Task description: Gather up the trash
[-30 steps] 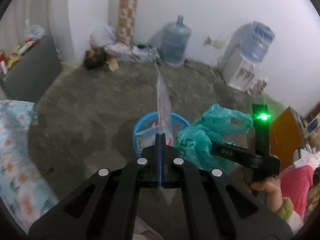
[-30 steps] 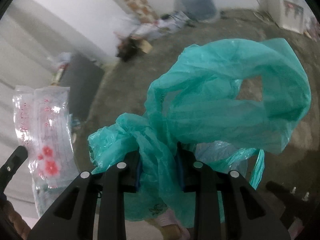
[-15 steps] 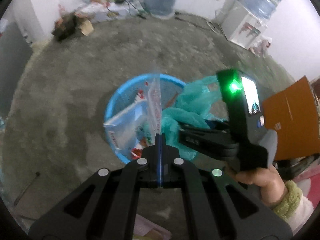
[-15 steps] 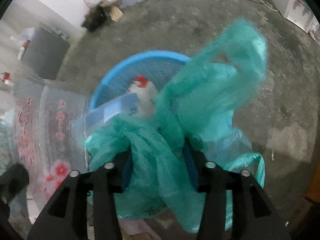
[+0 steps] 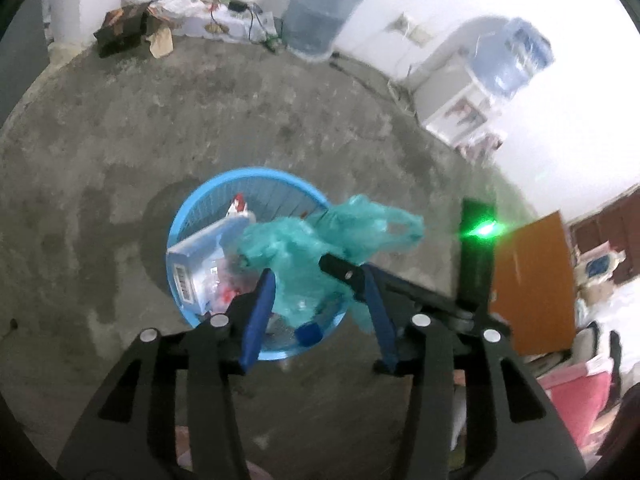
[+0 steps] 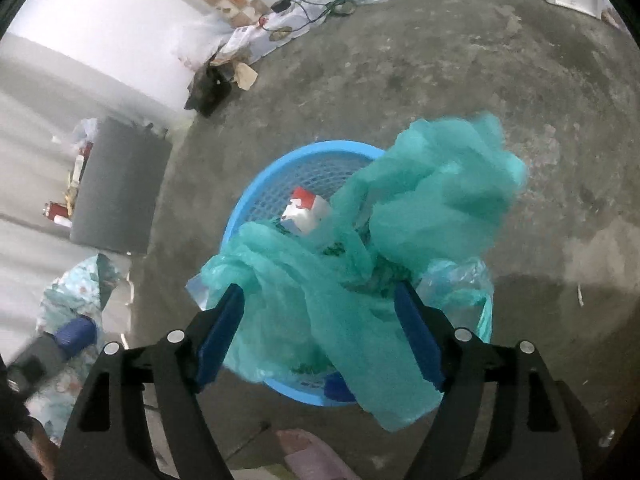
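Green bag (image 6: 360,280) slumps over blue basket (image 6: 256,196); both claws, left (image 5: 320,280) and right (image 6: 320,308), just spread, seemingly gripping nothing.

A water jug (image 5: 324,8) stands at the top centre against the wall, a dispenser (image 5: 476,92) at upper right, an orange board (image 5: 532,284) at right, a grey box (image 6: 116,196) at left

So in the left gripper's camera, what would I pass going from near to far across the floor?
Blue laundry-style basket with the teal plastic bag over it → bare concrete floor → big water jug by the wall.
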A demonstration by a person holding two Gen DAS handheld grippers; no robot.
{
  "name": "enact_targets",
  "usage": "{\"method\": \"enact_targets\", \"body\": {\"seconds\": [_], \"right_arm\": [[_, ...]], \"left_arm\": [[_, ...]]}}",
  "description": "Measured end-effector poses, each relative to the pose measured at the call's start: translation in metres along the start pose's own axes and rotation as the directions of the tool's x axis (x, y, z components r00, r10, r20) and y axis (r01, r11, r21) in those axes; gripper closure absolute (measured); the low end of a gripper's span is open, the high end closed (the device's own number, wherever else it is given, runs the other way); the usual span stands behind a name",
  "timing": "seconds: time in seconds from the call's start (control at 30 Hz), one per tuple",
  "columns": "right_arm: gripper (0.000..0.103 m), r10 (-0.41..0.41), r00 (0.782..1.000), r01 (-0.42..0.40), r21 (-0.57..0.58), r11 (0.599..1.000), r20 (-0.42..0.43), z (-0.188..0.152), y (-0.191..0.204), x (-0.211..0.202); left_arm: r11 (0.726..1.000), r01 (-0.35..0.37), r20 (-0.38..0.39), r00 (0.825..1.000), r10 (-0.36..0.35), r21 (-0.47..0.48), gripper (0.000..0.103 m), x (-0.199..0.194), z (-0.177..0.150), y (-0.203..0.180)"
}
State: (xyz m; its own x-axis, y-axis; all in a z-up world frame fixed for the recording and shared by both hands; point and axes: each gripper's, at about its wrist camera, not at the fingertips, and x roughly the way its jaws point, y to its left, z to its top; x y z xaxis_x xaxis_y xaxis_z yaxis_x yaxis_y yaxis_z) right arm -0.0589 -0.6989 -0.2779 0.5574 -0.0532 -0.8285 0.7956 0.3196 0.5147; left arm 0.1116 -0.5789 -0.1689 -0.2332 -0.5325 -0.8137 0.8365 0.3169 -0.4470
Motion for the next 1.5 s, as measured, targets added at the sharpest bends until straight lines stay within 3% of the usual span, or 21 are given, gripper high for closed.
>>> {"method": "enact_targets", "body": {"seconds": [0.13,0.27,0.3,0.4,0.63,0.87,1.03,1.1,1.17,1.23,1.33,1.37,1.5], "right_arm": [[0.027,0.002,1.0,-0.002,-0.005,1.0,0.01,0.0,0.004,-0.009],[0.007,0.016,1.0,-0.016,-0.009,1.0,-0.007,-0.001,0.009,-0.009],[0.007,0.015,0.999,-0.015,-0.01,1.0,-0.038,-0.002,0.008,-0.003],[0.007,-0.081,0.992,0.081,0.0,0.997,-0.102,-0.004,0.002,0.013],[0.007,-0.017,0.999,0.013,0.067,0.998,0.045,-0.021,0.006,-0.042],[0.007,0.1,0.978,-0.088,-0.073,0.993,0.181,-0.052,0.074,-0.118],[0.007,0.196,0.958,-0.128,-0.295,0.947,0.211,-0.091,0.154,-0.171],[0.007,0.233,0.949,-0.141,-0.377,0.915,0.211,-0.109,0.185,-0.19],[0.007,0.266,0.939,-0.13,-0.492,0.861,0.217,-0.135,0.224,-0.213],[0.007,0.293,0.931,-0.122,-0.57,0.812,0.218,-0.156,0.25,-0.231],[0.006,0.337,0.917,-0.109,-0.677,0.728,0.214,-0.198,0.287,-0.259],[0.006,0.343,0.916,-0.107,-0.699,0.707,0.207,-0.208,0.293,-0.264],[0.006,0.348,0.921,-0.094,-0.764,0.638,0.177,-0.252,0.312,-0.279]], "left_arm": [[0.999,0.019,0.067,0.998,-0.017,-0.033,0.058,-0.035,0.001,-0.001],[0.999,0.009,0.144,0.99,-0.003,-0.042,0.044,-0.081,-0.001,-0.003],[0.999,0.007,0.171,0.985,0.001,-0.049,0.041,-0.097,-0.004,-0.003],[0.998,-0.001,0.234,0.972,0.016,-0.061,0.035,-0.143,-0.014,-0.004],[0.994,-0.045,0.405,0.911,0.084,-0.104,0.023,-0.258,-0.062,-0.005],[0.981,-0.088,0.503,0.849,0.164,-0.171,0.018,-0.349,-0.131,-0.008],[0.944,-0.158,0.548,0.781,0.3,-0.291,0.012,-0.405,-0.188,-0.016],[0.917,-0.199,0.56,0.741,0.372,-0.345,0.011,-0.425,-0.211,-0.019],[0.891,-0.245,0.575,0.691,0.437,-0.382,0.009,-0.443,-0.234,-0.022],[0.846,-0.315,0.581,0.621,0.527,-0.43,0.009,-0.461,-0.257,-0.027],[0.789,-0.372,0.563,0.556,0.611,-0.489,0.009,-0.475,-0.283,-0.032],[0.775,-0.376,0.554,0.547,0.628,-0.508,0.009,-0.478,-0.291,-0.03],[0.695,-0.391,0.463,0.537,0.705,-0.604,0.009,-0.478,-0.321,-0.021]]}}
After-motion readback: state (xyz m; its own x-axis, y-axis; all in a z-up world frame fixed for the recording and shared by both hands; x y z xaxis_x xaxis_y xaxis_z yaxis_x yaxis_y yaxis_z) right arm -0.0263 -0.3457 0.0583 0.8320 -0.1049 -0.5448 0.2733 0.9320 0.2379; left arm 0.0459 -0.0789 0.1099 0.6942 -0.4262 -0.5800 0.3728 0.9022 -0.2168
